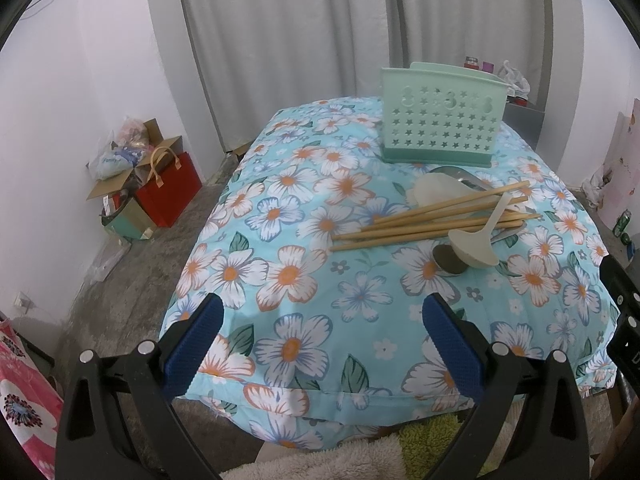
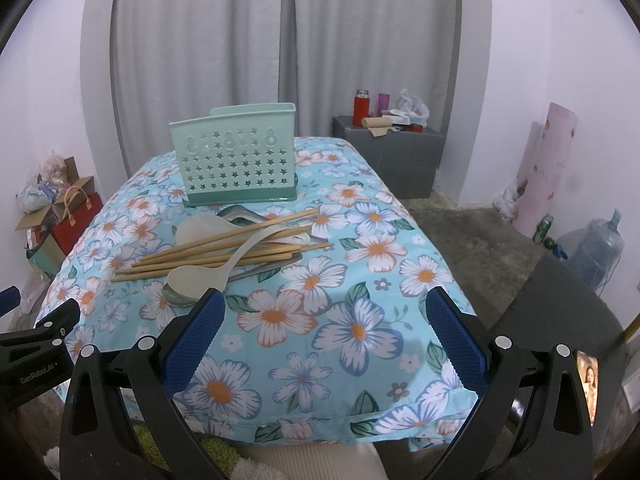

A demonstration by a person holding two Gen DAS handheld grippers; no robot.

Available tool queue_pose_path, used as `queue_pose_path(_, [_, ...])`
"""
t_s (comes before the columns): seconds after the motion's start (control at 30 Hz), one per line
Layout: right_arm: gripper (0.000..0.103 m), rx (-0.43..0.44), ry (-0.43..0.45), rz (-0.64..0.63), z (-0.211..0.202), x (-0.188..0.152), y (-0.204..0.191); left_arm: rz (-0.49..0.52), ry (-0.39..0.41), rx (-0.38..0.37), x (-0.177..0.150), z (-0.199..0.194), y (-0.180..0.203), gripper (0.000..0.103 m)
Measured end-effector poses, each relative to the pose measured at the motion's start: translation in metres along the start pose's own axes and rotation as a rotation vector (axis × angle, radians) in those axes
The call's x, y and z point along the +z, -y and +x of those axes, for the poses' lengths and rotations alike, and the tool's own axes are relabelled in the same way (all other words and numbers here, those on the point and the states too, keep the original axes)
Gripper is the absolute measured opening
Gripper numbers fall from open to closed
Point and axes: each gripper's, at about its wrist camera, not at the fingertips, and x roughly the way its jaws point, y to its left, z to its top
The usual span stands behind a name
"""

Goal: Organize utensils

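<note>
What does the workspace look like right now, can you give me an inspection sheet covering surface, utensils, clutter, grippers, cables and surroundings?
Surface: floral cloth covers the table, its near part bare.
Job's things: green holder stands upright at the far side; chopsticks, a cream ladle, a cream rice paddle and metal spoons lie piled in front of it.
Clutter: nothing seen on the cloth.
Grippers: left gripper and right gripper both open, empty, at the near edge.
Cables: thin wire on the left wall.
Surroundings: grey curtains, red bag, grey box, water jug.
</note>
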Motion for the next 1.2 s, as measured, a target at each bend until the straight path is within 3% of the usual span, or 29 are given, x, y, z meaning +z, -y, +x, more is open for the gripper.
queue_pose_path(0.57, [0.096,-0.002,-0.006,-0.008,0.000,0.001,-0.013,-0.008,-0.016,-0.006,-0.004,0.005,-0.005,0.097])
queue_pose_path(0.83, [0.096,0.001,-0.055,-0.041,0.012,-0.003,-0.024,-0.042,-0.044,-0.051,0.004,0.021,-0.014,0.097])
queue_pose_path(0.97, [0.096,0.005,-0.103,-0.059,0.023,-0.004,-0.029,-0.035,-0.063,-0.100,0.007,0.037,-0.015,0.097])
queue_pose_path(1.2, [0.096,0.027,-0.201,-0.106,0.052,-0.009,-0.040,0.006,-0.034,-0.351,0.011,0.060,-0.009,0.097])
